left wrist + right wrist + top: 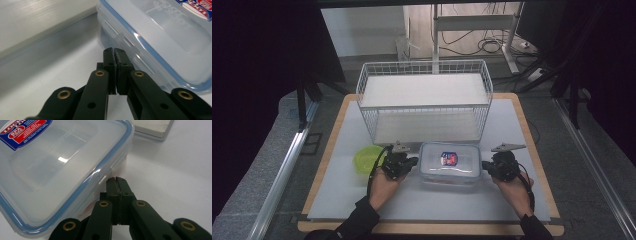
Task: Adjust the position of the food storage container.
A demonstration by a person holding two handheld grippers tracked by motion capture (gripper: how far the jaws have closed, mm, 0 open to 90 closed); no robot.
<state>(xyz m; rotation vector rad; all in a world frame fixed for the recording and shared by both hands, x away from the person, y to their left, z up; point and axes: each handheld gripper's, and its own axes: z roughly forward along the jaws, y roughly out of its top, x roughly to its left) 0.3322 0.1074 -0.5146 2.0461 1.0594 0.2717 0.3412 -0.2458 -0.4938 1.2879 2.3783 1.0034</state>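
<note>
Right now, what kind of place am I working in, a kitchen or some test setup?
Most likely a lab test bench, not a kitchen: dark curtains flank the table, loose cables lie on the floor behind, and a white wire basket stands staged on it.

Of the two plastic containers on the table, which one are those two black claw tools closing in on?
The clear lidded box with the blue seal and red label; the left gripper and right gripper flank its ends. The green bowl sits apart, off to the left.
</note>
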